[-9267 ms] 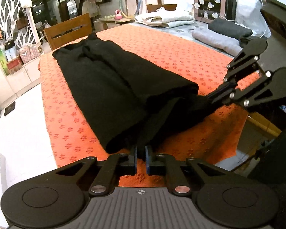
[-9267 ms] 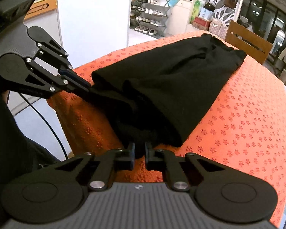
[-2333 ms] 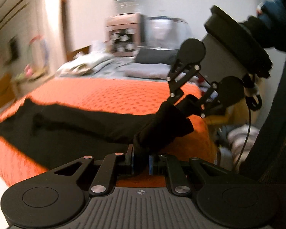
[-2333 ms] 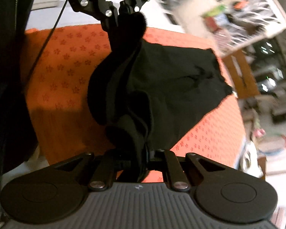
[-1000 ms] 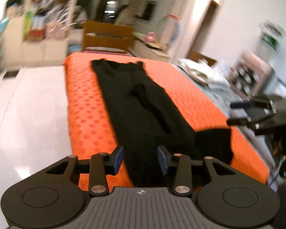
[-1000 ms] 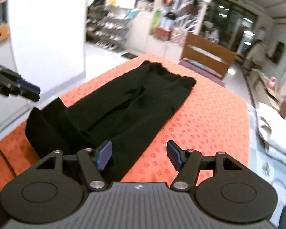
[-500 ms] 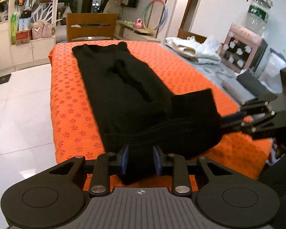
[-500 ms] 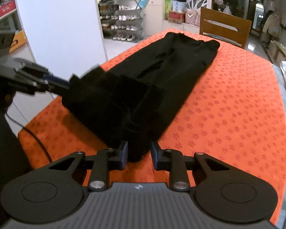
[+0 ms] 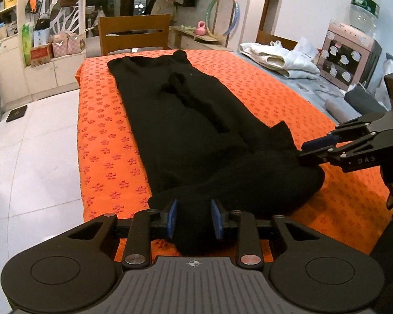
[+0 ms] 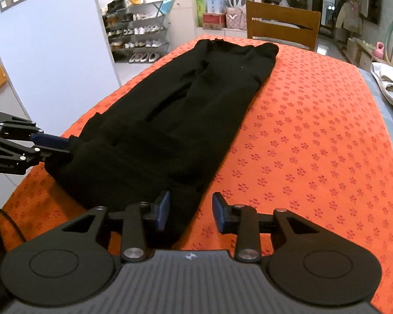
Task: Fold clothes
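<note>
A pair of black trousers (image 9: pixel 186 120) lies lengthwise on the orange patterned table (image 9: pixel 102 120), waistband at the far end, leg ends bunched at the near edge. My left gripper (image 9: pixel 193 218) is open with the bunched leg ends between its fingers. My right gripper (image 10: pixel 190 210) is open at the near right corner of the trousers (image 10: pixel 196 110); cloth lies by its left finger. Each gripper shows in the other's view: the right one (image 9: pixel 309 147) at the cloth's right side, the left one (image 10: pixel 63 145) at its left side.
A wooden chair (image 9: pixel 135 35) stands at the far end of the table. Folded white clothes (image 9: pixel 277 57) and grey and dark clothes (image 9: pixel 353 103) lie on the grey surface to the right. White floor (image 9: pixel 26 144) lies left of the table.
Both grippers have opened wider than half a second ago. The bunched leg ends have settled onto the table at its near edge.
</note>
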The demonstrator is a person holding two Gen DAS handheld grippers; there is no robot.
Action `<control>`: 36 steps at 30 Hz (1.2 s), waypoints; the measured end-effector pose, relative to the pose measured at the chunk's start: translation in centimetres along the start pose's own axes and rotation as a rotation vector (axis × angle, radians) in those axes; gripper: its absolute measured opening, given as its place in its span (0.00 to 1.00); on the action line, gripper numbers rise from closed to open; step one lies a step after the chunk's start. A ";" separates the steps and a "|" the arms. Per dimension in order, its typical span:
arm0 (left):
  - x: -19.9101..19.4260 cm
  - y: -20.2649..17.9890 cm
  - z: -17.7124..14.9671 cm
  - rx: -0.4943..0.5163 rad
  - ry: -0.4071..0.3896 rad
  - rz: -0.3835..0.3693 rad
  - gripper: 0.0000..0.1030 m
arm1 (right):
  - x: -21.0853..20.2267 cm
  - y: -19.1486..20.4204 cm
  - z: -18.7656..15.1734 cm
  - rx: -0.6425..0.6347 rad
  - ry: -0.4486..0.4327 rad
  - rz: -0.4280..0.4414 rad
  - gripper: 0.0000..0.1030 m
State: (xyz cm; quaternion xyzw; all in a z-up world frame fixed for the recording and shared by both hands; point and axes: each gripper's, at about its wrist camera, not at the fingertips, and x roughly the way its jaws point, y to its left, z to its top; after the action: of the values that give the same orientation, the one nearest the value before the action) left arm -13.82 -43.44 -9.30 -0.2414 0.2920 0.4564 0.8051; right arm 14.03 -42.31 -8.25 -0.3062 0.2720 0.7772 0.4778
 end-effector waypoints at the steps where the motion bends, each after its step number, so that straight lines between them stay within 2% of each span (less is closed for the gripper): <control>1: -0.3 0.0 0.3 -0.003 -0.010 -0.002 0.30 | -0.3 0.2 0.3 -0.011 0.002 -0.003 0.38; 6: -1.1 -0.4 2.4 0.001 -0.079 -0.047 0.33 | -1.5 1.1 2.2 -0.032 -0.039 -0.005 0.38; 10: 0.2 -0.9 3.6 0.012 -0.091 -0.055 0.36 | 0.1 0.2 3.3 0.055 -0.025 -0.007 0.40; 12: 0.3 -1.5 4.0 0.052 -0.110 -0.054 0.36 | 0.6 -0.2 3.4 0.086 -0.031 -0.025 0.40; 15: -0.4 -2.0 4.4 0.129 -0.122 -0.082 0.36 | 0.0 -0.2 3.7 0.062 -0.061 -0.044 0.40; 20: -1.7 -1.4 4.1 0.212 -0.073 -0.147 0.36 | -2.4 0.5 4.0 -0.098 -0.071 0.042 0.40; 24: -2.6 -1.6 3.0 0.318 -0.023 -0.206 0.36 | -3.8 1.7 3.0 -0.258 -0.052 0.176 0.40; 26: -2.5 -2.0 2.2 0.372 0.002 -0.216 0.38 | -4.0 2.5 2.3 -0.331 -0.030 0.237 0.40; 29: -1.7 -2.6 1.0 0.422 0.032 -0.212 0.42 | -3.5 4.0 1.1 -0.439 0.003 0.285 0.40; 31: -1.1 -3.0 0.4 0.454 0.049 -0.206 0.48 | -2.8 5.0 0.4 -0.502 0.017 0.284 0.43; 33: -0.7 -3.3 -0.2 0.488 0.059 -0.204 0.54 | -1.8 5.6 -0.1 -0.564 0.027 0.265 0.55; 36: -0.3 -3.7 -1.1 0.547 0.062 -0.191 0.59 | -0.8 6.2 -0.7 -0.653 0.028 0.246 0.64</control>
State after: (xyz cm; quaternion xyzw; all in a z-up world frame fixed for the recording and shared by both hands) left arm -10.92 -46.03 -9.41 -0.0557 0.4045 0.2752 0.8703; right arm 8.87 -45.72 -7.36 -0.4187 0.0502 0.8705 0.2537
